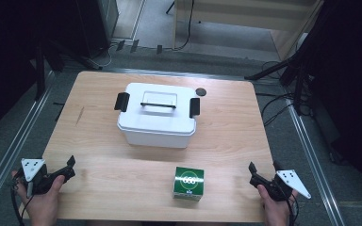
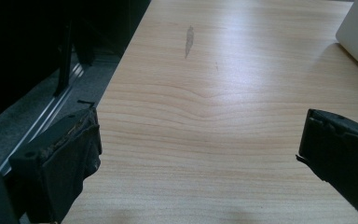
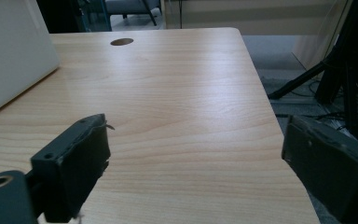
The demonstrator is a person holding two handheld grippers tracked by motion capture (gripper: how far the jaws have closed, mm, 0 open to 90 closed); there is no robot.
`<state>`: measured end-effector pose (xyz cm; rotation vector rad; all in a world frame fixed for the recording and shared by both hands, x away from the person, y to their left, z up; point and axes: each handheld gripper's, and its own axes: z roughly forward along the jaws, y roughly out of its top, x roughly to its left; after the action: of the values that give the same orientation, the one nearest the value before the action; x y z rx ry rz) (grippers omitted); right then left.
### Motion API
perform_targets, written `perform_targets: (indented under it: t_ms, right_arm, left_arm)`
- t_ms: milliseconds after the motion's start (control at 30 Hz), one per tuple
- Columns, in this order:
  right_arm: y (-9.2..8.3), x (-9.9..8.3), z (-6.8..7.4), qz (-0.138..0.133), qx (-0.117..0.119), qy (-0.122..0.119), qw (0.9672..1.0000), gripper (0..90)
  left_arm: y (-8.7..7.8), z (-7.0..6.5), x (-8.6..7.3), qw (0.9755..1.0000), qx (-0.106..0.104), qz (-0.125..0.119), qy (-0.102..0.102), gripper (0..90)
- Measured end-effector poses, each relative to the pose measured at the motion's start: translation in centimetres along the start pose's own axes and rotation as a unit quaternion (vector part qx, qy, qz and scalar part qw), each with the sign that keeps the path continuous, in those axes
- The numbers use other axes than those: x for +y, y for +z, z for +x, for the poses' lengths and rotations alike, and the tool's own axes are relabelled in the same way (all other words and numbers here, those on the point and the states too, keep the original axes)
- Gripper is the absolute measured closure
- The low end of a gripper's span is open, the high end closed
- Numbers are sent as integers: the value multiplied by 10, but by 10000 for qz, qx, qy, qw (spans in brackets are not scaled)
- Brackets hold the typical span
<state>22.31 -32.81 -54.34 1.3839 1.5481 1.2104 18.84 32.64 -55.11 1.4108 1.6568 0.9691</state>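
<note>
High view overhead facing forward, gripper views low over table (image 1: 226, 141)

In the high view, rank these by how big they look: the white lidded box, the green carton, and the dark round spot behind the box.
1. White lidded box, by far the largest.
2. Green carton, much smaller, though it sits nearer the camera.
3. Dark round spot on the table, the smallest.

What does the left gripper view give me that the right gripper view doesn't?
Left gripper view alone: a grey smear on the tabletop and the dark floor rail off the table's left edge. Right gripper view alone: the round hole near the far edge, and stand legs with cables beyond the right edge. Both: the wooden table, a corner of the white box, and each gripper's own jaws standing open with nothing between them.
</note>
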Motion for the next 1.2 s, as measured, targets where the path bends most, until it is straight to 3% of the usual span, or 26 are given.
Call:
perform_targets:
  t_ms: [33,200,233,300,333,400,433,467,533,667,767,833,900,967,1033,1133,1200]
  right_arm:
    - [0,0,3,-4,-47,-125,9999,125]
    - [2,0,7,20,-76,-295,9995,173]
    - [1,-1,11,8,-235,-391,9990,220]
    - [2,-2,13,143,-437,-344,9984,322]
    - [2,-2,13,143,-437,-344,9984,322]
    - [1,-3,16,190,-205,-310,9991,392]
    - [1,-2,18,233,-51,-302,9993,421]
    - [0,-2,19,269,116,-279,9992,449]
    - [-2,-1,23,335,403,-233,9984,498]
    - [-10,4,41,180,545,-320,9978,589]
    - [-16,6,58,197,803,-331,9960,629]
    - [-19,8,68,393,1120,-50,9929,662]
    - [-21,8,77,540,1242,131,9907,683]
    - [-22,8,86,842,1510,200,9847,702]
    - [-24,6,98,1005,1523,47,9832,715]
    - [-25,3,110,1175,1727,103,9779,719]
    - [-25,2,117,1283,1681,47,9774,734]
  left_arm:
    - [1,-1,1,10000,16,33,39,0]
    - [-1,-4,1,9998,33,66,176,0]
    - [-3,-8,2,9996,207,44,159,54]
    - [-5,-14,3,9998,178,22,71,140]
    - [-5,-14,3,9998,178,22,71,148]
    - [-6,-31,3,9996,77,70,275,225]
    - [-6,-31,3,9996,77,70,275,269]
    - [-8,-42,1,9994,-170,128,277,316]
    - [-10,-55,-2,9984,-332,270,360,369]
    - [-17,-84,-5,9960,-622,351,530,498]
    - [-22,-104,-6,9926,-981,514,507,566]
    - [-25,-117,-8,9900,-1166,555,563,595]
    - [-27,-129,-10,9866,-1380,616,622,620]
    - [-28,-140,-12,9835,-1547,700,631,643]
    - [-29,-152,-13,9795,-1736,801,640,673]
    - [-33,-169,-13,9739,-1960,857,761,710]
    - [-38,-182,-13,9702,-2094,862,866,715]
